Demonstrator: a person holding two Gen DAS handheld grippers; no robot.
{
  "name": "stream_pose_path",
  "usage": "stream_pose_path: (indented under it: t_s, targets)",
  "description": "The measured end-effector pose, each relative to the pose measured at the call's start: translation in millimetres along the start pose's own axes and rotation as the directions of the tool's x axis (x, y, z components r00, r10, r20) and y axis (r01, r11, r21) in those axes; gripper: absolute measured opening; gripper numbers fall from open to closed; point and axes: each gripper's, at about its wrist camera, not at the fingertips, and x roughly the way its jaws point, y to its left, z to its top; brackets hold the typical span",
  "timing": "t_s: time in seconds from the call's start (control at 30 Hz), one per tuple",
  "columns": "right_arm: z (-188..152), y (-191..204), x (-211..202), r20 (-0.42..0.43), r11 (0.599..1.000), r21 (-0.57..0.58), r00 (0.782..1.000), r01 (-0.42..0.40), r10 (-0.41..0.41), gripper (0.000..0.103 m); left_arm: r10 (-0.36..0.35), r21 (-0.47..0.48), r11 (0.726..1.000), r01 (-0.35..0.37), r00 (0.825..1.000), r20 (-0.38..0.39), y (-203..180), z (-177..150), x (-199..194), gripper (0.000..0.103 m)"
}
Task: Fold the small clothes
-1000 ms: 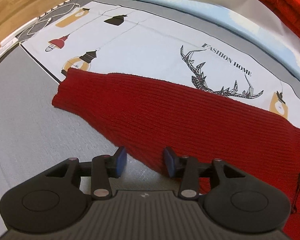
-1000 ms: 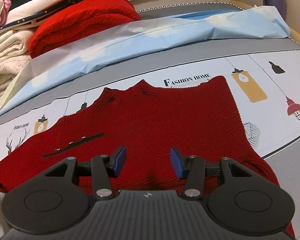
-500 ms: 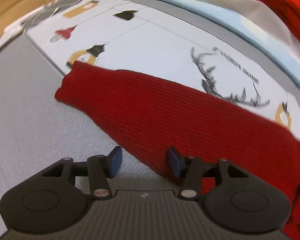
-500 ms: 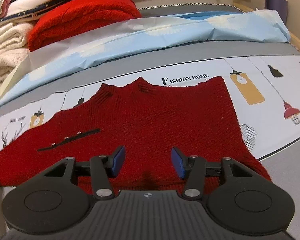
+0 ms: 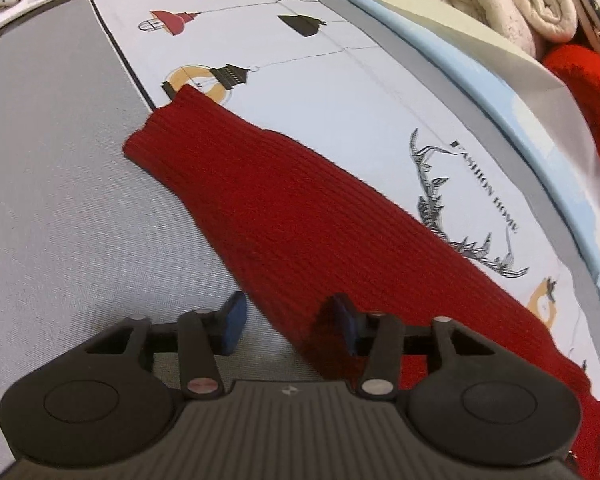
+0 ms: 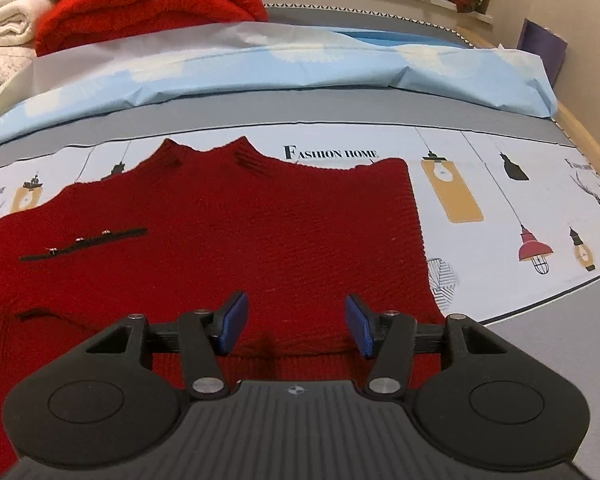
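Left wrist view has the left tool (image 5: pixel 286 320) sitting low over the long sleeve (image 5: pixel 300 216) of a dark red ribbed knit sweater, jaws spread wide and gripping nothing; its blue-padded fingers (image 5: pixel 233 316) straddle the sleeve's near edge, one over the grey bed sheet (image 5: pixel 60 200), the other over the knit. The sleeve runs diagonally across the bed, its cuff (image 5: pixel 160 136) lying right where the grey meets the white printed cloth with lantern drawings and a deer sketch (image 5: pixel 340 80). Cream folded blankets (image 5: pixel 500 8) are stacked at the far edge, with a light blue sheet (image 5: pixel 480 80) in front of them. Right wrist view shows the right tool (image 6: pixel 296 324) also released, jaws wide apart, hovering over the lower body of the sweater (image 6: pixel 240 248), which is spread flat with its collar pointing away, touching the "FASHION HOME" lettering (image 6: pixel 332 153). A thin black strip with small studs (image 6: pixel 84 243) lies on the chest. Further back there's a folded bright red knit (image 6: pixel 152 4) on the pile.
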Motion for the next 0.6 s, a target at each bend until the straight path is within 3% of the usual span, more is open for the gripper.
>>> stream_pose_path:
  t_s: [0.07, 0.13, 0.3, 0.4, 0.5, 0.6]
  targets:
    - [-0.3, -1.2, 0.0, -0.003, 1.0, 0.0, 1.0, 0.003, -0.003, 0.056, -0.002, 0.016, 1.0, 0.002, 1.0, 0.011, -3.2, -0.8, -1.3, 0.023]
    - [-0.3, -3.1, -0.7, -0.005, 1.0, 0.002, 1.0, 0.005, -0.005, 0.056, -0.018, 0.024, 1.0, 0.017, 0.999, 0.042, -5.7, -1.1, -6.2, 0.015]
    - [-0.3, -9.4, -1.5, -0.008, 1.0, 0.015, 1.0, 0.01, -0.01, 0.056, -0.056, 0.078, 0.996, 0.046, 0.989, 0.138, -22.6, 0.2, -26.5, 0.016]
    - [-0.9, -12.7, -0.8, -0.012, 1.0, 0.023, 1.0, 0.01, -0.01, 0.056, -0.048, 0.003, 0.999, 0.048, 0.995, 0.082, -15.6, 2.6, -16.3, 0.023]
    - [-2.8, -15.9, 0.9, -0.018, 1.0, 0.026, 1.0, 0.007, -0.007, 0.056, -0.034, -0.075, 0.997, 0.036, 0.999, 0.02, -2.6, 1.2, -2.1, 0.021]
    - [-4.8, -20.8, 4.5, -0.031, 0.999, 0.037, 1.0, -0.001, 0.002, 0.056, -0.039, -0.057, 0.997, 0.043, 0.997, 0.064, -6.7, 1.1, -10.4, 0.015]
